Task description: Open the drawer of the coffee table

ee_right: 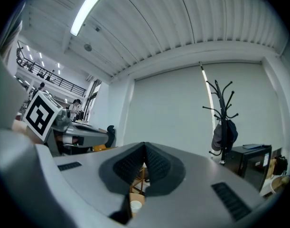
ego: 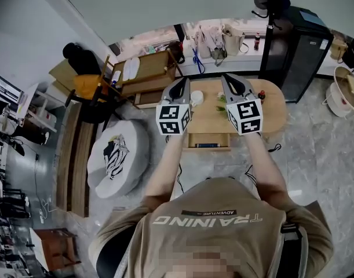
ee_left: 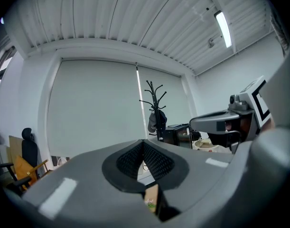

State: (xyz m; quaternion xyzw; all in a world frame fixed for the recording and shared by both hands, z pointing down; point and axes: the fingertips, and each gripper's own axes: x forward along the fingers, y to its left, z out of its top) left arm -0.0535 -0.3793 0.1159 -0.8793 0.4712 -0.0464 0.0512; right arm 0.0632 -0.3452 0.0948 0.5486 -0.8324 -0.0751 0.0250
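Tan coffee table [ego: 272, 113], white black-patterned pouf [ego: 117, 158]

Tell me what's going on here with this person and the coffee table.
A person stands over the wooden coffee table with a gripper in each hand, both held level above it. The left tongs and the right tongs are both shut with nothing between them, and neither touches the table. The drawer on the table's near side looks pulled out, with something dark blue inside.

Wooden coffee table [ego: 273, 116], white cup [ego: 196, 99], plant (small, green) [ego: 222, 101]
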